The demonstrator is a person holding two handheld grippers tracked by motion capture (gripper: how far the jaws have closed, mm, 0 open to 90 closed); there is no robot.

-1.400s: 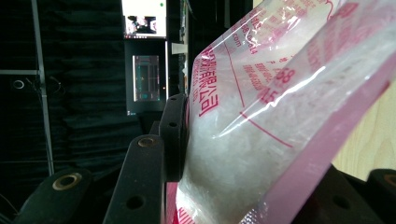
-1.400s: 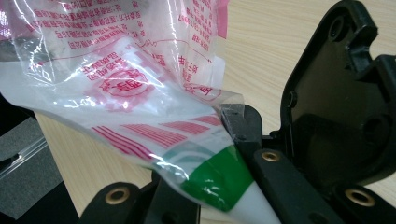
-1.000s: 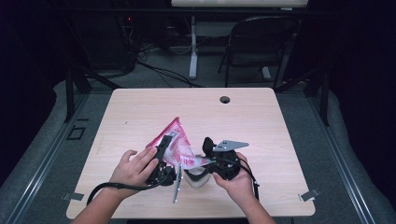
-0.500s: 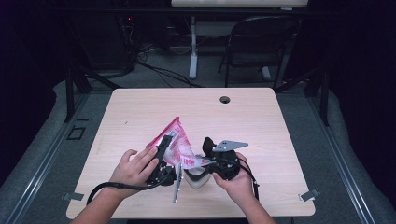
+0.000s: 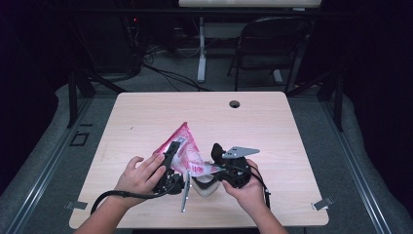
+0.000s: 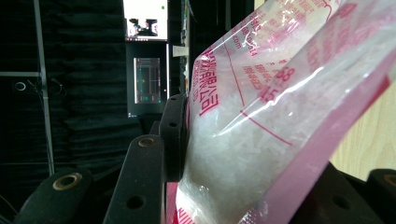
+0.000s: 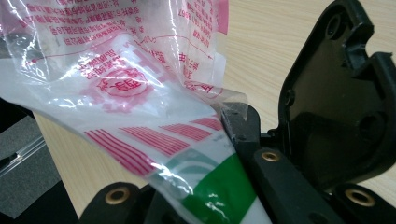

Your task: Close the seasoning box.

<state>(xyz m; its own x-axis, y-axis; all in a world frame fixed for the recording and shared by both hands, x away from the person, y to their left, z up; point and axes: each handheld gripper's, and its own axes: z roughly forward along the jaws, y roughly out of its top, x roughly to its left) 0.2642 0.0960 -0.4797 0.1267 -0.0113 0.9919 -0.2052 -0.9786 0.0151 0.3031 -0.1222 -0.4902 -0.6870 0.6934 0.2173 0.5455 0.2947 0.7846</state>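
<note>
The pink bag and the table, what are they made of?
The pink bag looks like thin glossy plastic film: it crinkles, shines, and white grains show through its clear parts. The table looks like pale wood or wood-look laminate, with faint grain lines and a matte top.

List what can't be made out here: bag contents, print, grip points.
- Clear plastic bag with pink print: white contents blurred at close range in the left gripper view; kind unclear.
- Pink print: creased, too small to read in the right gripper view.
- Right tool: bag and hand cover its tips in the high view.
- Left tool: far pad behind the bag.
</note>
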